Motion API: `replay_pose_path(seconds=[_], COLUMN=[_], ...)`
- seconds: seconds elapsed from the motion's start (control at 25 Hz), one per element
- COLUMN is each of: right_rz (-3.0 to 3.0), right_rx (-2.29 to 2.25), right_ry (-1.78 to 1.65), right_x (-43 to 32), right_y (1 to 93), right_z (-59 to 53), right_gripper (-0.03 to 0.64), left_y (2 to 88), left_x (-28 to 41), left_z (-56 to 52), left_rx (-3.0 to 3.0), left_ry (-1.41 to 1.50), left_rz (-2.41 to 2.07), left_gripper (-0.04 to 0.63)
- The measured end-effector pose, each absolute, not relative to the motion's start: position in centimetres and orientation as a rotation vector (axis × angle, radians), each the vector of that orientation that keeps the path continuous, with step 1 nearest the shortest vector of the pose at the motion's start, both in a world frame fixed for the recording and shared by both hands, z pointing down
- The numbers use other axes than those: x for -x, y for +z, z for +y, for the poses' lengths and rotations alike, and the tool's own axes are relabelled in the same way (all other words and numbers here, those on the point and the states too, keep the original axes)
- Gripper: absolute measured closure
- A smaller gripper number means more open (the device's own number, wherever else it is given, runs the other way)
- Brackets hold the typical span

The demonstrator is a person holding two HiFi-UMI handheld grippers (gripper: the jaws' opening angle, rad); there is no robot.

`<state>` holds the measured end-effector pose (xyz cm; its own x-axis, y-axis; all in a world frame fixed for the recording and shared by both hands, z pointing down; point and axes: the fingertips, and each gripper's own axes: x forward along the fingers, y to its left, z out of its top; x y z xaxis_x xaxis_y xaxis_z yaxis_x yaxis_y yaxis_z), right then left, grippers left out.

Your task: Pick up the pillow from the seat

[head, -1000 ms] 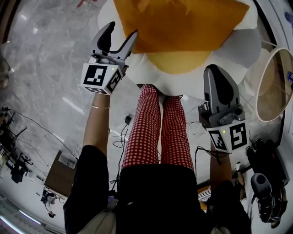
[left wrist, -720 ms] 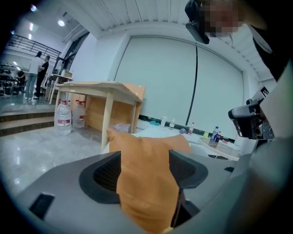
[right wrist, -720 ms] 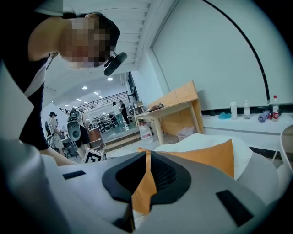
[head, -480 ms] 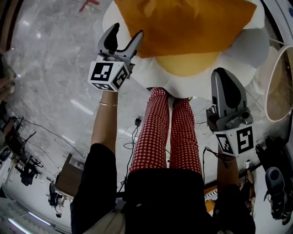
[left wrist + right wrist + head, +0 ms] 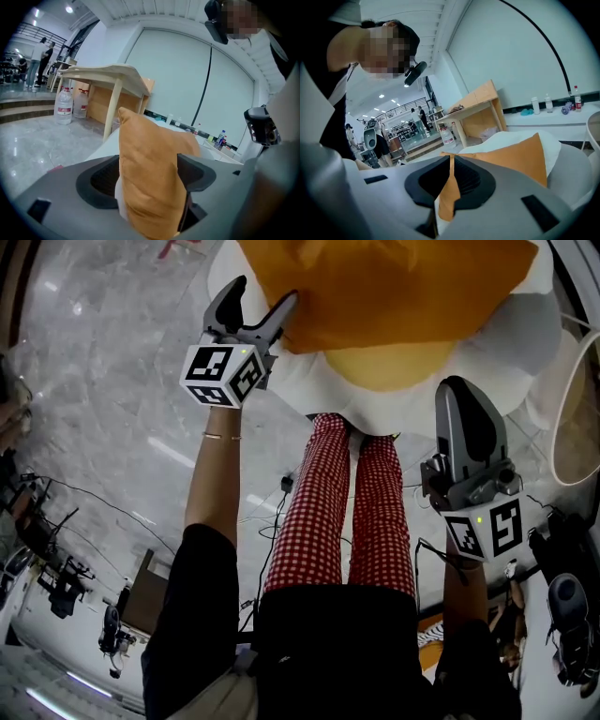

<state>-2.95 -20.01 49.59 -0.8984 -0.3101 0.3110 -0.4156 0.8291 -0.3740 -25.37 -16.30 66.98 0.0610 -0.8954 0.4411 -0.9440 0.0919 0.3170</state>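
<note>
Now L gripper (image 5: 262, 292) fingers just opened wide, plump orange pillow (image 5: 394, 287) corner between; R gripper (image 5: 461, 390) fingers closed.

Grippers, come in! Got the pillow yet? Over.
Left gripper just opened wider, orange pillow between jaws, ungripped. Right gripper shut, empty. Pillow on white seat. Nothing blocking.

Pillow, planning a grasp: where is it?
The orange pillow lies on the white seat, top of head view, left corner between the left gripper's jaws, which have just been opening.
</note>
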Motion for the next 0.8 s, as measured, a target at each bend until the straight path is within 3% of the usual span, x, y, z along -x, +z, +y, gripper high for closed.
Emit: replay_pose_path(seconds=[0.8], right_rz=[-2.757], right_rx=[-0.652], right_ry=[0.702], right_x=[2.3], right_y=[50.1], right_z=[-19.8], right_gripper=[0.594], left_y=[69.8], left_x=[26.3], left_z=[-17.9], left_rx=[-1.798], left_ry=[0.092], left_rz=[-1.743], left_gripper=[0.222])
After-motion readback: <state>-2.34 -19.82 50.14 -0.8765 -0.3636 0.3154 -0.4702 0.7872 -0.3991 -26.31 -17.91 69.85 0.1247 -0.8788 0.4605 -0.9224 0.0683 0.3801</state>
